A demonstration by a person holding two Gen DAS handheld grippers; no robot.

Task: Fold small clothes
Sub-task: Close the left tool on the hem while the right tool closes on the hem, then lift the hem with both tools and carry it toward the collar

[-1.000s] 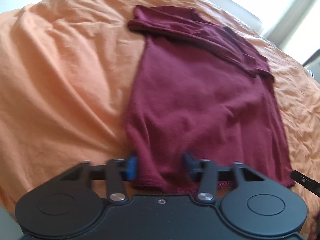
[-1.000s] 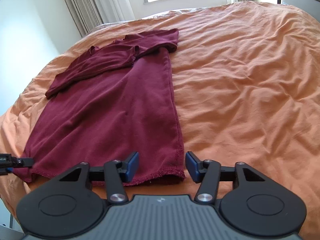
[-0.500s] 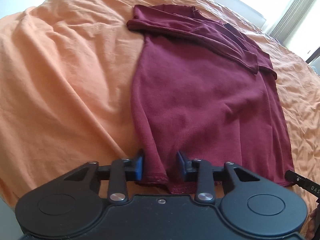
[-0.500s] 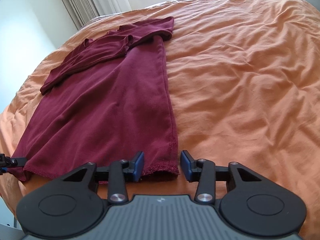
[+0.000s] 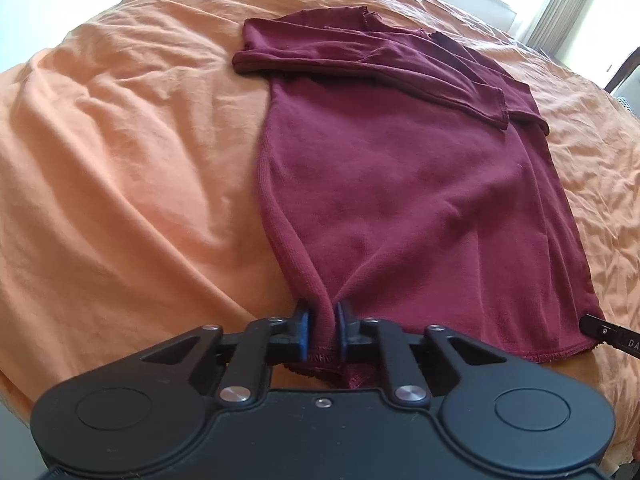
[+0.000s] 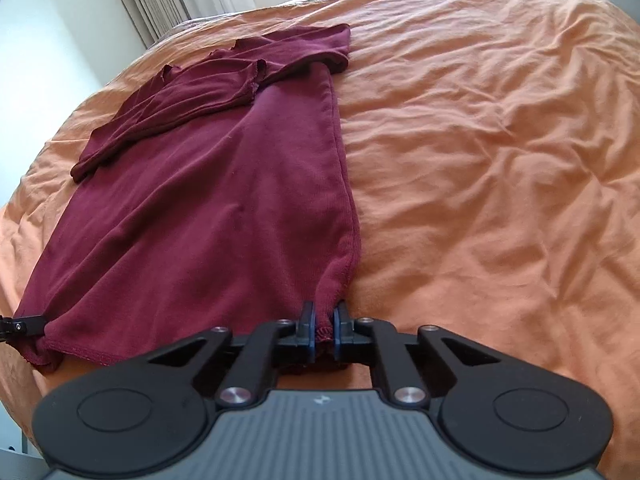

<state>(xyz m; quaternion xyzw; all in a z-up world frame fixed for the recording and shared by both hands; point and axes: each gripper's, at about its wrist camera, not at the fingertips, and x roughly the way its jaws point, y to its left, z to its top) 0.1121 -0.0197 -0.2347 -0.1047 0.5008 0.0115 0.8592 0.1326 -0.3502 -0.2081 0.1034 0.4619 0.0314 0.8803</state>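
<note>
A maroon shirt point(image 5: 408, 184) lies on the rumpled orange bedspread point(image 5: 132, 168).

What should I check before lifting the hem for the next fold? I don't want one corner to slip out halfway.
1. Left gripper shut on the maroon shirt's hem corner: ok, fabric bunched between the blue pads.
2. Right gripper shut on the other hem corner: ok.
3. Both cloth layers caught in each grip: cannot tell, the hem is crumpled between the pads.
4. Sleeves folded in across the chest: ok, both lie on the body.
5. Body flat on the orange bedspread: ok, only mild ripples near the hem.
6. Fold path toward the collar unobstructed: ok.
</note>
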